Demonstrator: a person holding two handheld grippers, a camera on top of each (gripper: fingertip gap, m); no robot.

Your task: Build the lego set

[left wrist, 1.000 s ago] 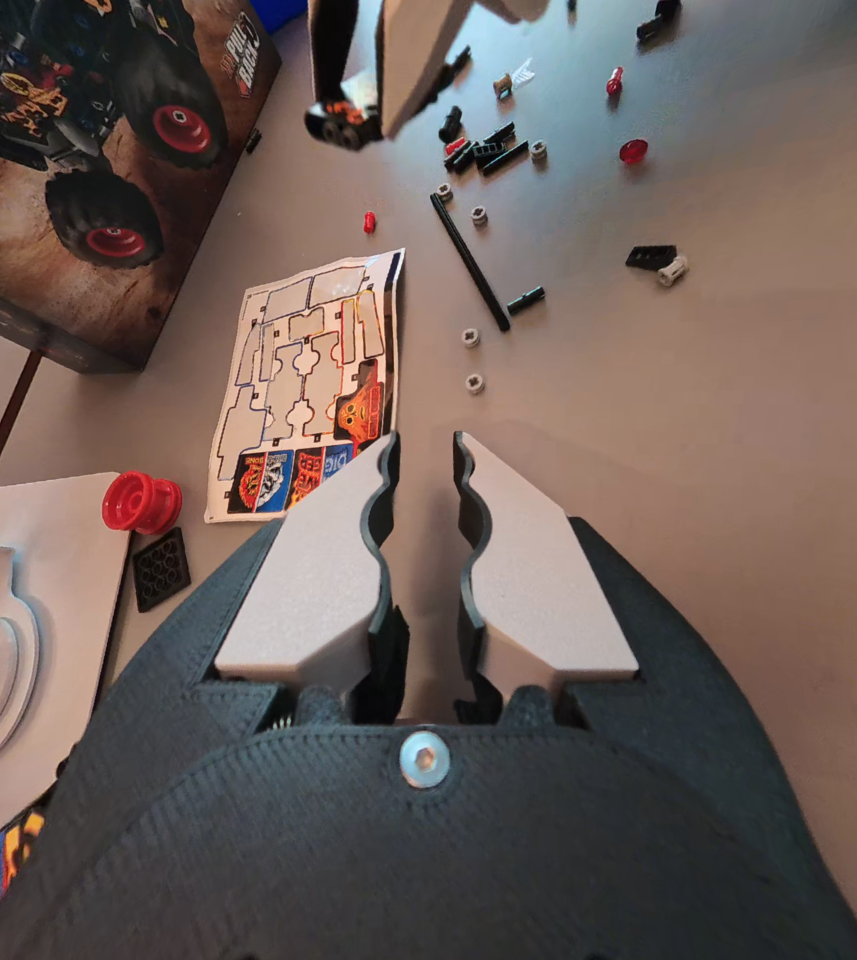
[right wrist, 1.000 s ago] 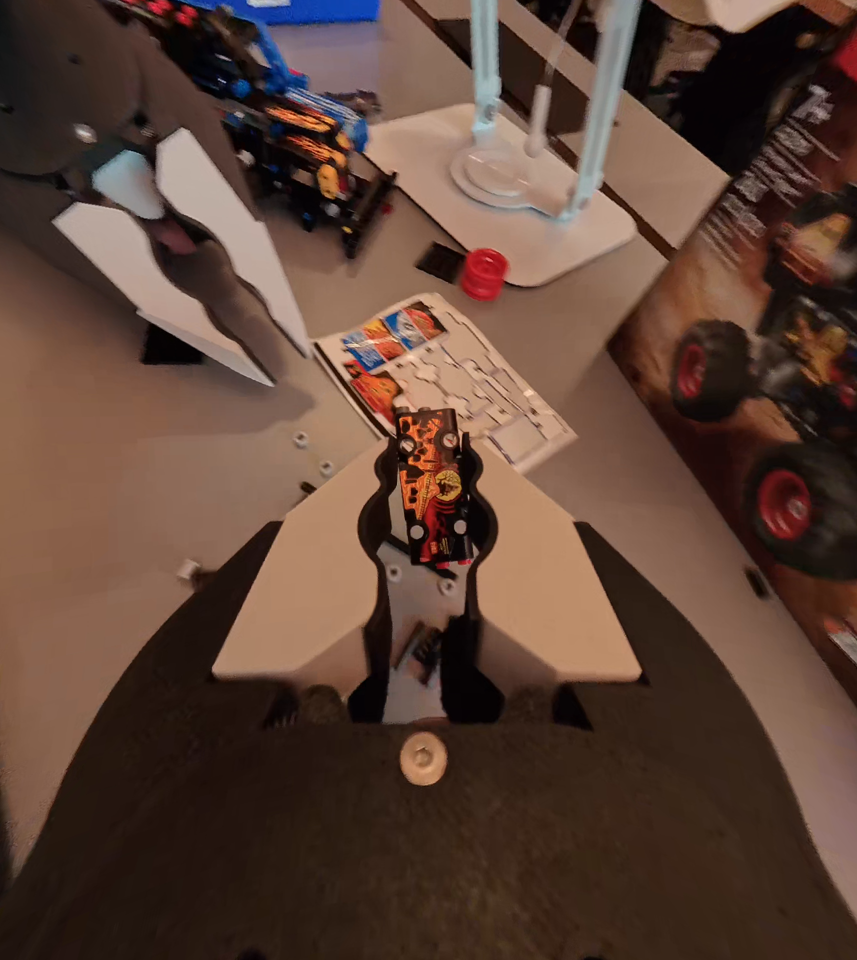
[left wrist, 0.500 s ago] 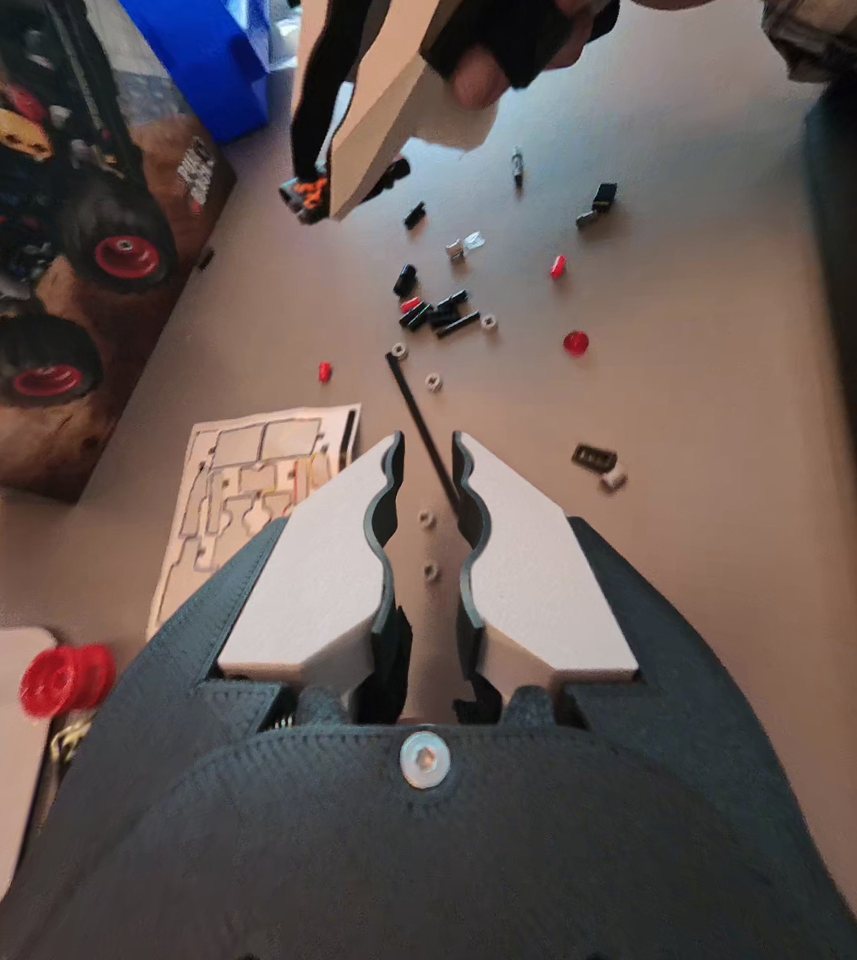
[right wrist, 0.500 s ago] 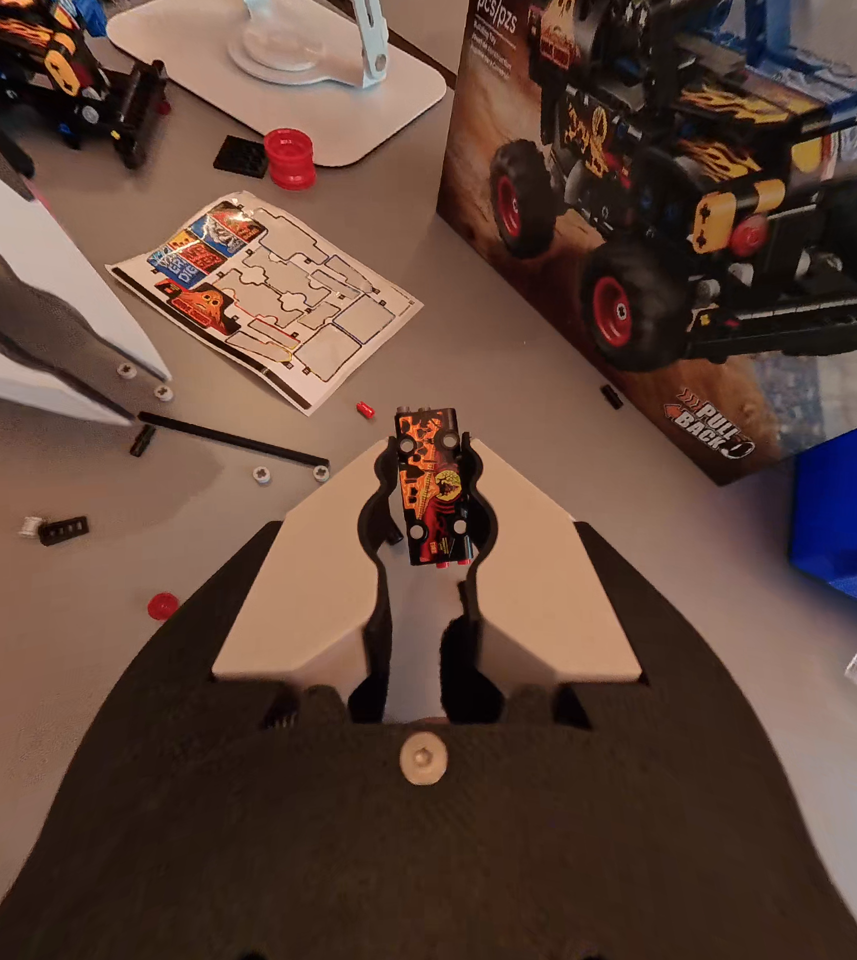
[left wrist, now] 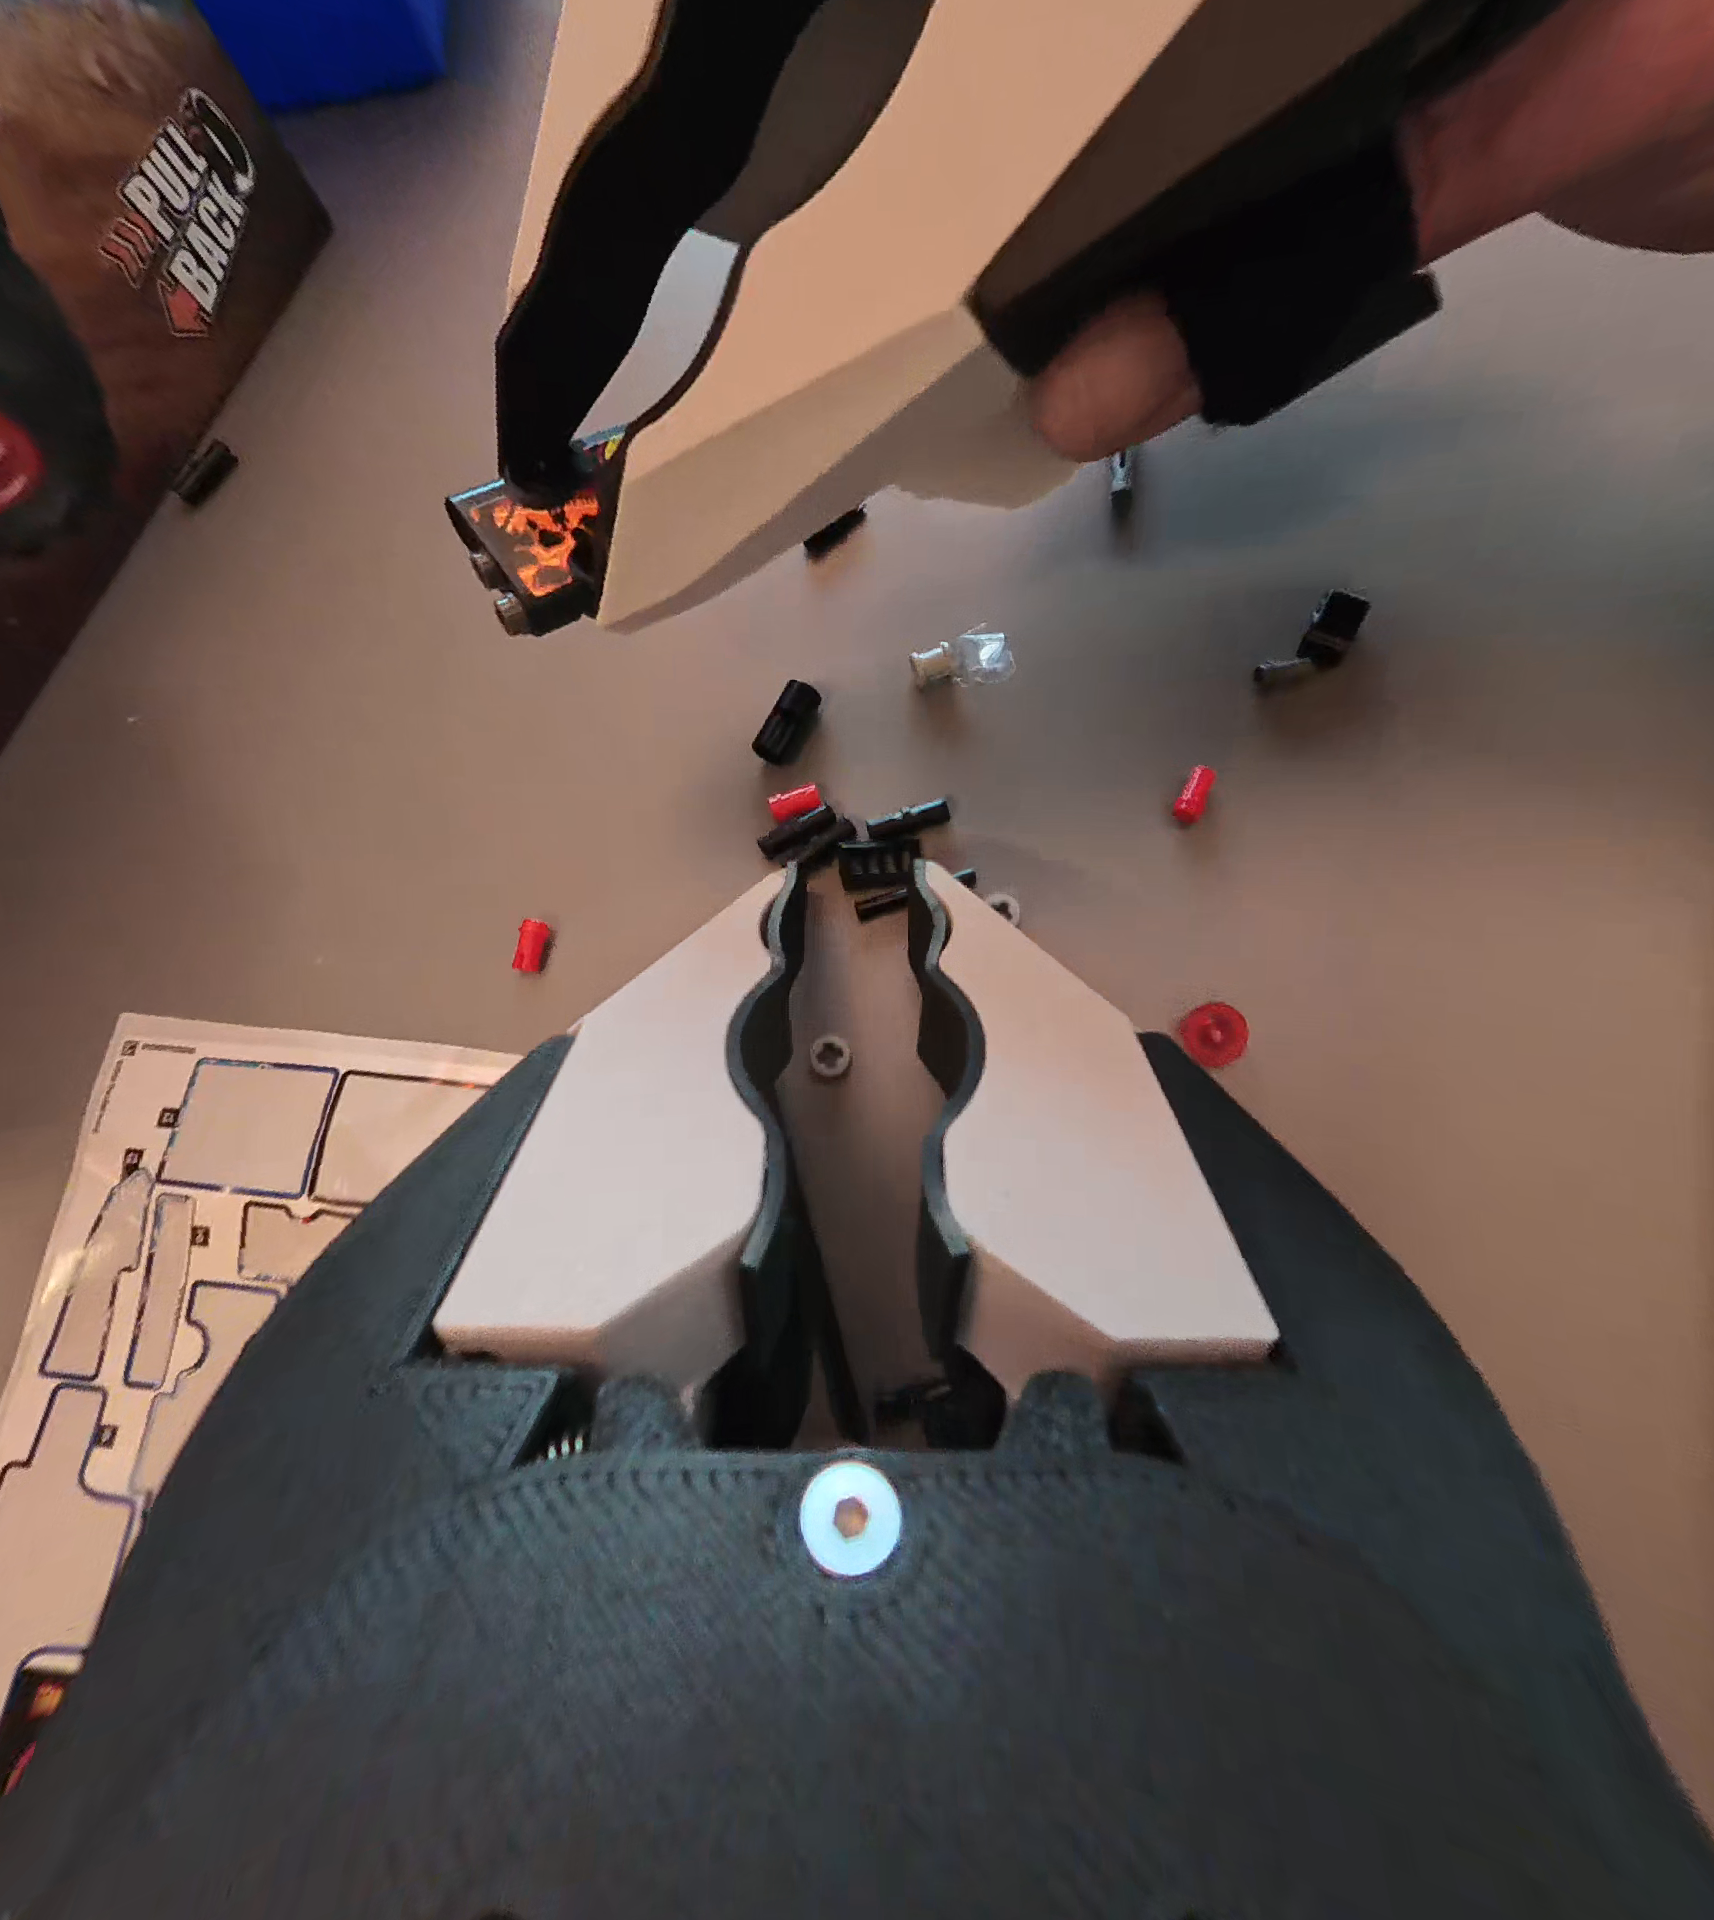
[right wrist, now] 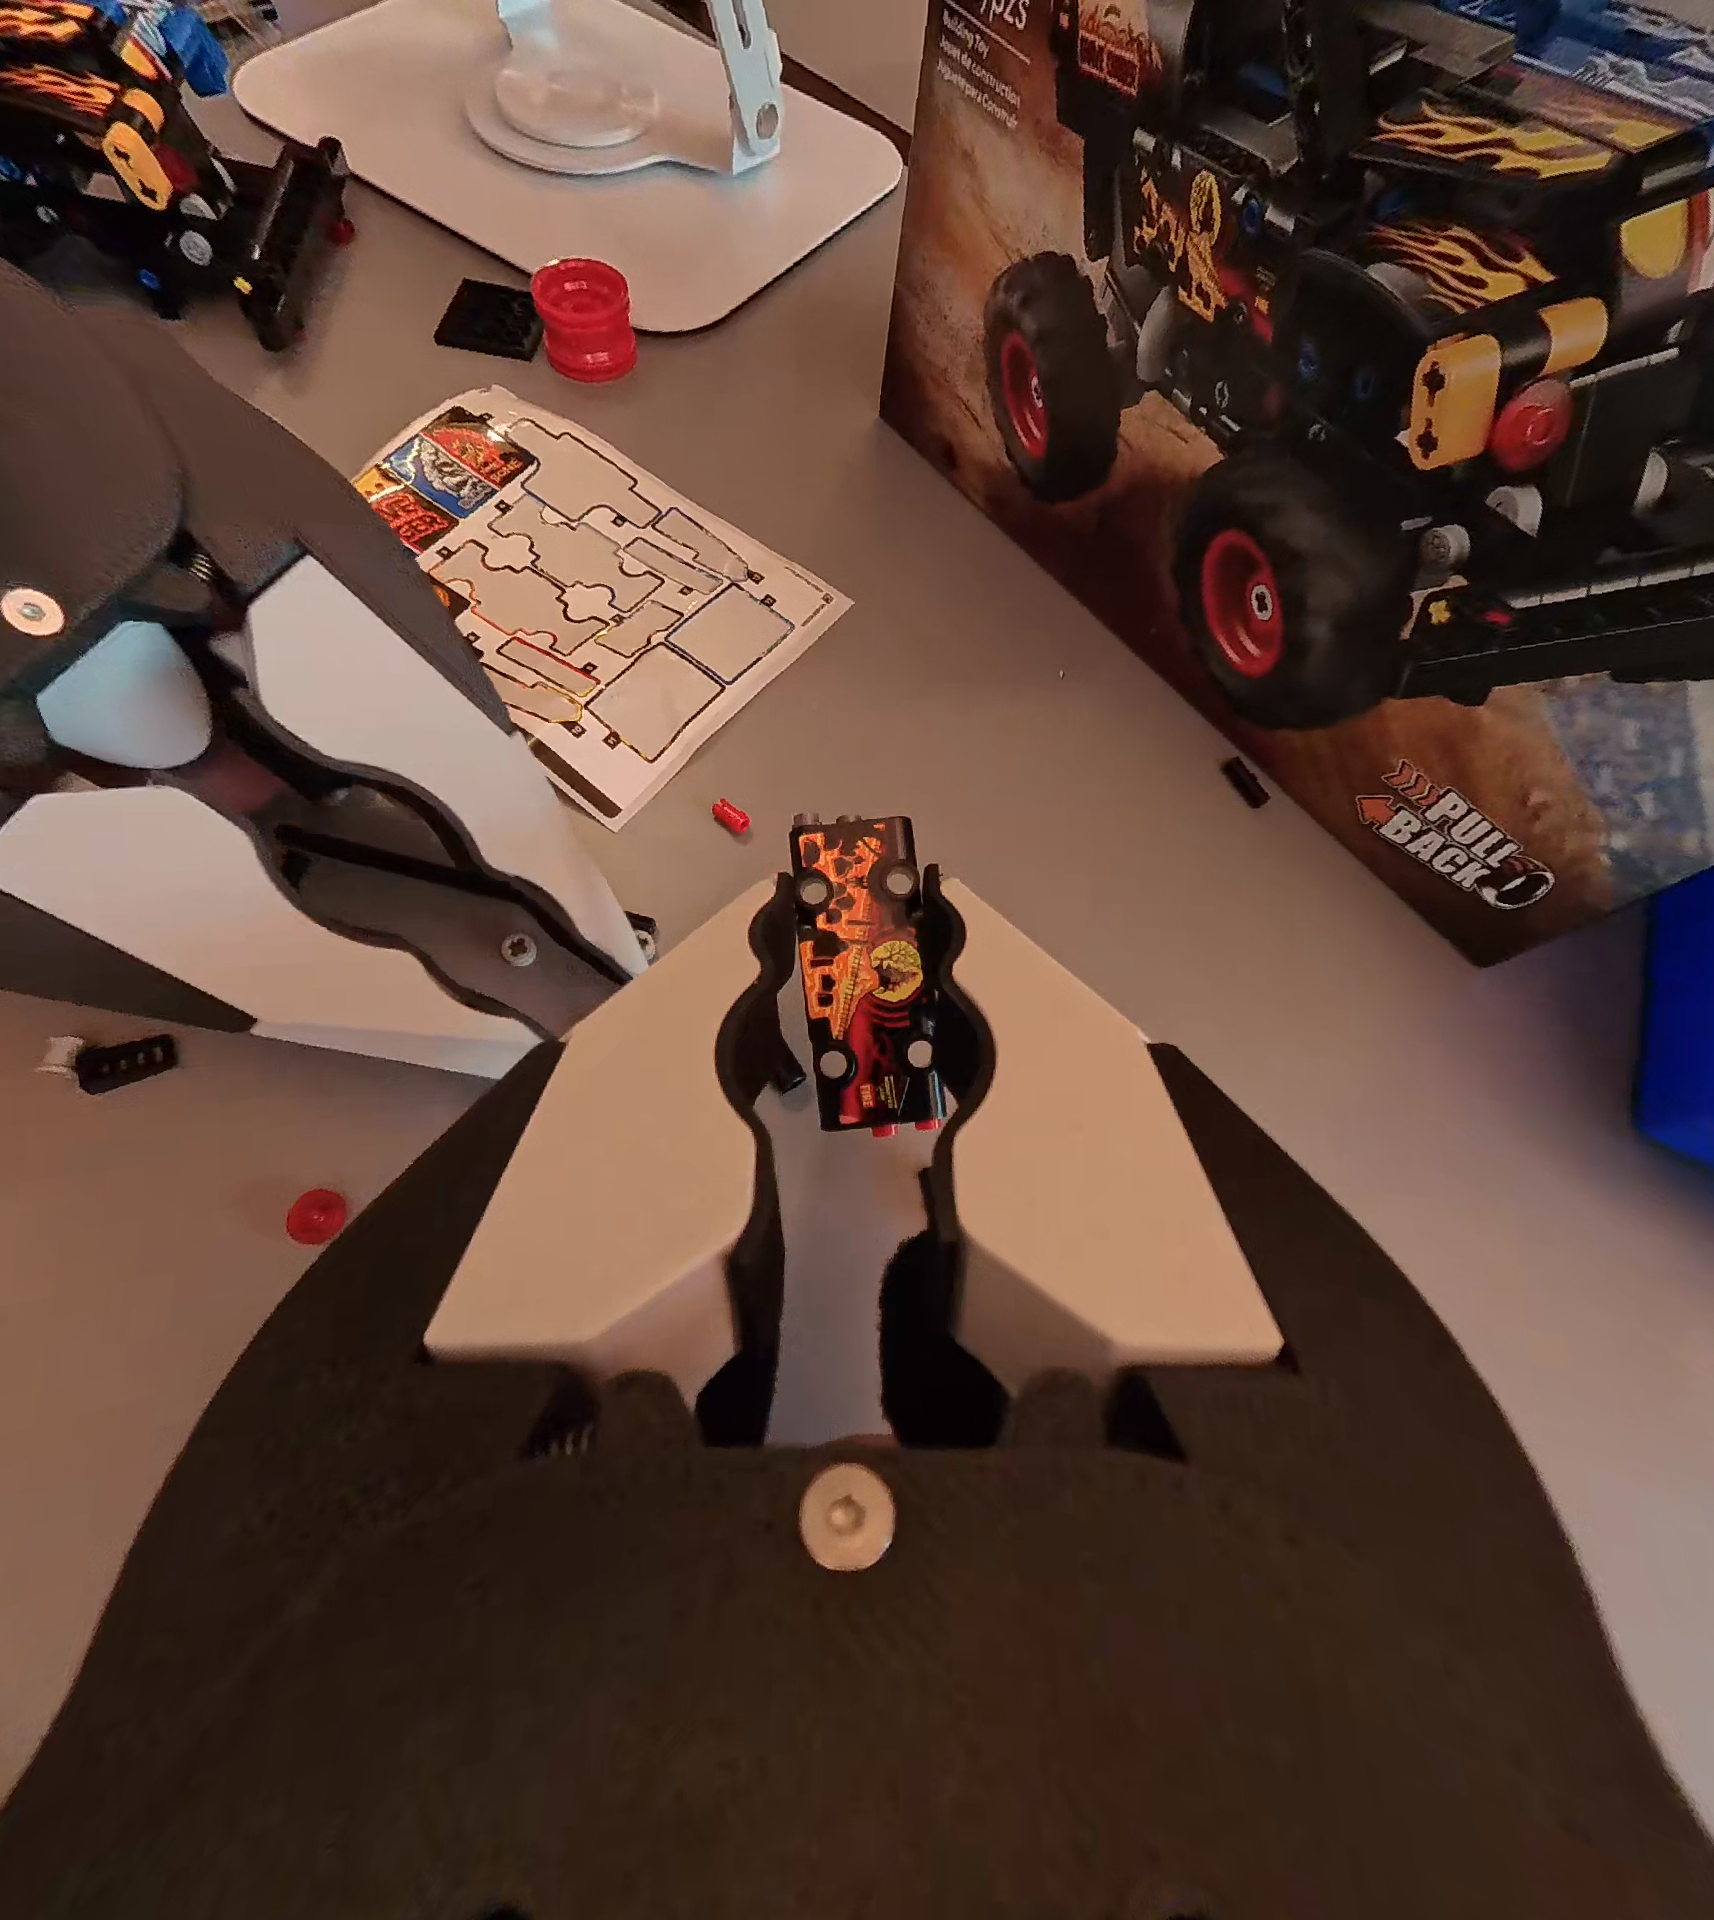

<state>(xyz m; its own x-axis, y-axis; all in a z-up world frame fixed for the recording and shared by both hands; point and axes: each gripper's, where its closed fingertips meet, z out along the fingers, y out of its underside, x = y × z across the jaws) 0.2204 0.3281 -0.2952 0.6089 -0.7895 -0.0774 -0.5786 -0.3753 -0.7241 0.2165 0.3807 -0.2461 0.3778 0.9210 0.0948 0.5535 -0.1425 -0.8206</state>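
A: Progress check. Where's the build?

B: Partly assembled truck [right wrist: 105, 156] sits at the far left of the right wrist view, beside the white stand base [right wrist: 572, 156]. Body and flame panels on; I judge it well along but not finished. No wheels visible on it from here.

A: What's left?

B: A red wheel hub [right wrist: 583, 317] and a black plate [right wrist: 489, 312] lie loose by the stand. Scattered on the table [left wrist: 1352, 1039]: a cluster of small black pins [left wrist: 853, 842], red pins [left wrist: 1193, 795], a red round stud [left wrist: 1212, 1034], a grey bush [left wrist: 830, 1060]. So several steps remain, I'd say.

A: Stickers?

B: Sticker sheet [right wrist: 604, 592] mostly peeled, only a few coloured ones left at one corner. That part looks nearly done.

A: Right gripper?

B: Right gripper [right wrist: 858, 904] pinches a stickered flame panel [right wrist: 863, 977] between its tips, held above the table, near the set box [right wrist: 1352, 416]. Same panel shows in the left view [left wrist: 536, 545].

A: Left gripper?

B: Left gripper [left wrist: 858, 883] holds nothing, jaws spread a little, tips low over the black pin cluster. Looks like it's lining up to take a pin, probably for the panel.

A: Risk?

B: Pins are bunched, easy to grab two.
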